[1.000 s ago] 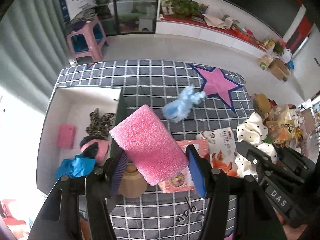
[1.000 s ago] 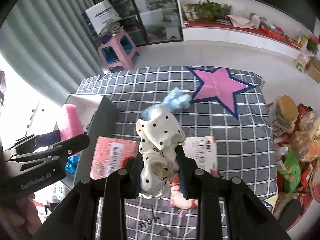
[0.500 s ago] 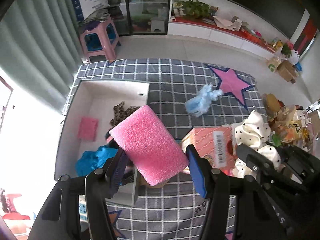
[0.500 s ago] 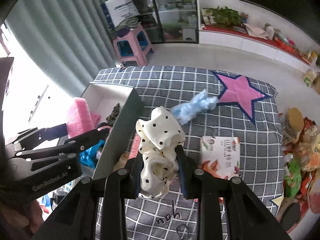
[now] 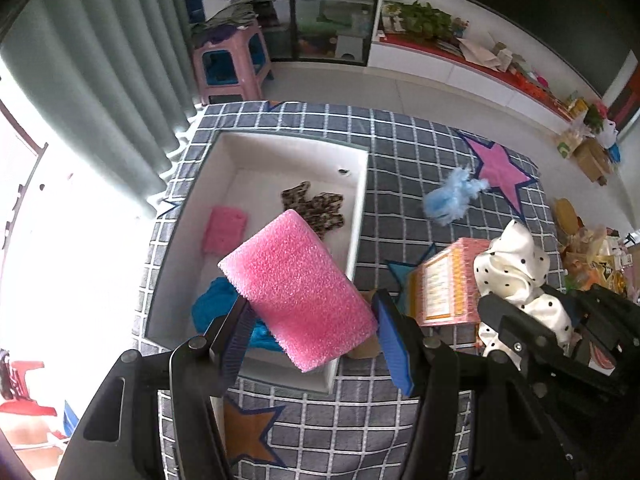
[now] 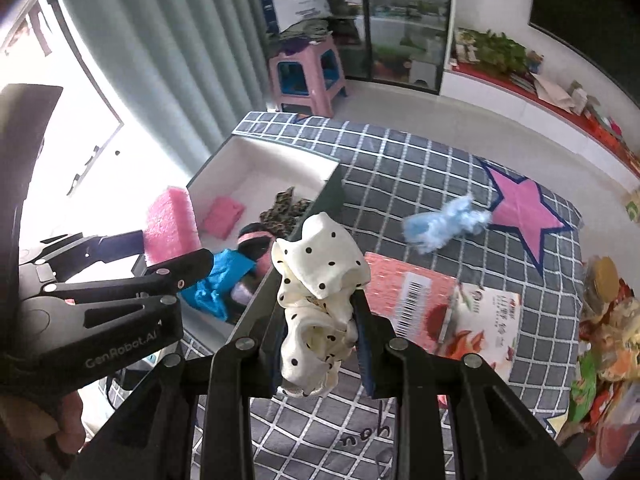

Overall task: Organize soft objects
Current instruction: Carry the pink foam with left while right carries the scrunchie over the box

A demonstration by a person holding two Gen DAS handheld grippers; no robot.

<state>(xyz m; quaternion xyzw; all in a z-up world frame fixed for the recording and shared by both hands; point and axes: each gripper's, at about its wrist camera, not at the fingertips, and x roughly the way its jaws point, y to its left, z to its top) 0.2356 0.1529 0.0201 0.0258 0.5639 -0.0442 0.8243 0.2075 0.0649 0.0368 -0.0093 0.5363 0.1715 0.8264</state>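
Left wrist view: my left gripper [image 5: 316,336] clamps a pink foam block [image 5: 298,290] above the white open box [image 5: 260,152]; my right gripper [image 6: 320,336] pinches a cream polka-dot scrunchie [image 6: 316,300]. Released early, the block could bounce off the rim.

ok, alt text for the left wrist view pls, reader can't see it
The left gripper grips a pink foam block above an open white box that holds a pink sponge, leopard-print fabric and blue cloth. At right, the right gripper grips a polka-dot scrunchie over a grid-patterned blanket with a fluffy blue toy.
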